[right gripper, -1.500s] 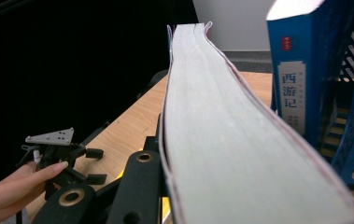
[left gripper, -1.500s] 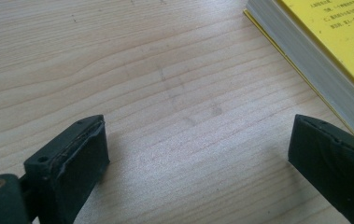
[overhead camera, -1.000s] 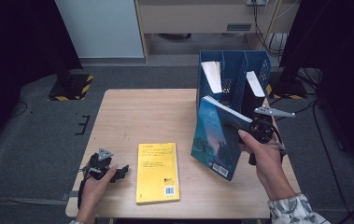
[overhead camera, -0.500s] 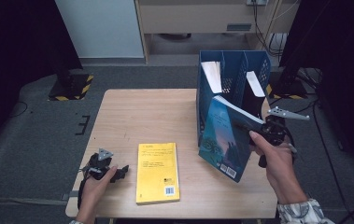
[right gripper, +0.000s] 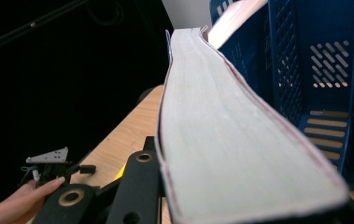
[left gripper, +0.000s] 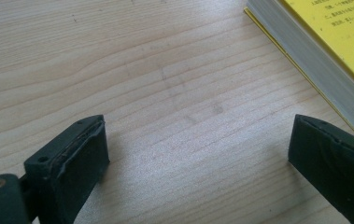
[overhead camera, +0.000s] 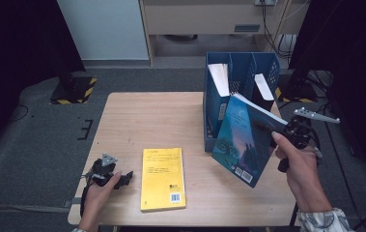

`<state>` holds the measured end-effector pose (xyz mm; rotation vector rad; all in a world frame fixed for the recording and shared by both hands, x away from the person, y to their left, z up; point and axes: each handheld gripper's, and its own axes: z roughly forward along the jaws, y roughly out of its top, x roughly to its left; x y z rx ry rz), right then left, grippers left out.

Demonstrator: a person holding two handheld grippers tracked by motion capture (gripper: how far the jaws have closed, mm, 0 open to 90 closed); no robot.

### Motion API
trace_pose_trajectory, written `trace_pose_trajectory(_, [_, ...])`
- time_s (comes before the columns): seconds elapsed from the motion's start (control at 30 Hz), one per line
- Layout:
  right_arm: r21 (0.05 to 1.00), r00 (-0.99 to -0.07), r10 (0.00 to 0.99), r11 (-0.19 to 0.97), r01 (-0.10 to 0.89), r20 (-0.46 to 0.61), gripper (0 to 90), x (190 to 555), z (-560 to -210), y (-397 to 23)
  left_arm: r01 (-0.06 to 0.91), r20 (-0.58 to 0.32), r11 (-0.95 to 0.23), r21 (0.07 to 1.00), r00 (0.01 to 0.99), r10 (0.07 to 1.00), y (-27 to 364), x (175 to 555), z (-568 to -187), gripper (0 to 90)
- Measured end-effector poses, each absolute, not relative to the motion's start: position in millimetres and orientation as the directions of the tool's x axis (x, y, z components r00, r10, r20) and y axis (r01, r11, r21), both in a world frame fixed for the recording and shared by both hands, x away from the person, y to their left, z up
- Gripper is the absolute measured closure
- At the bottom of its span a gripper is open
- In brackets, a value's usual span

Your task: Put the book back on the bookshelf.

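Observation:
My right gripper (overhead camera: pixel 278 131) is shut on the page edge of a blue book (overhead camera: pixel 242 141) and holds it tilted above the table's right side, in front of the blue file holder (overhead camera: pixel 241 72). In the right gripper view the book's white page block (right gripper: pixel 221 140) runs away from the right gripper (right gripper: pixel 249 200), clamped between the jaws. A yellow book (overhead camera: pixel 162 178) lies flat near the table's front edge. Left of it my left gripper (overhead camera: pixel 121 178) rests on the table, open. The left gripper (left gripper: pixel 198 140) has bare wood between its jaws, with the yellow book (left gripper: pixel 333 42) just beyond its right jaw.
The file holder (right gripper: pixel 324 70) stands at the back right of the wooden table (overhead camera: pixel 151 121) and has white papers in two slots. The person's left hand with its gripper (right gripper: pixel 48 168) lies far off on the table. Dark floor surrounds the table.
The right gripper has carried the blue book to the right and slightly upward, nearer the file holder's front. The left gripper and the yellow book have stayed in place.

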<state>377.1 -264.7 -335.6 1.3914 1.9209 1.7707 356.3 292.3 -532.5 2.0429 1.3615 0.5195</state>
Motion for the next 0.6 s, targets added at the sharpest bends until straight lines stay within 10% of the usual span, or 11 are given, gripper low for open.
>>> trace_pose_trajectory(0.6, [0.856, -0.514, 0.724, -0.209, 0.474, 0.461, 73.0, 393, -309, -281, 0.673, -0.006, -0.284, 0.683, 0.393, 0.92, 291, 356, -533, 4.2])
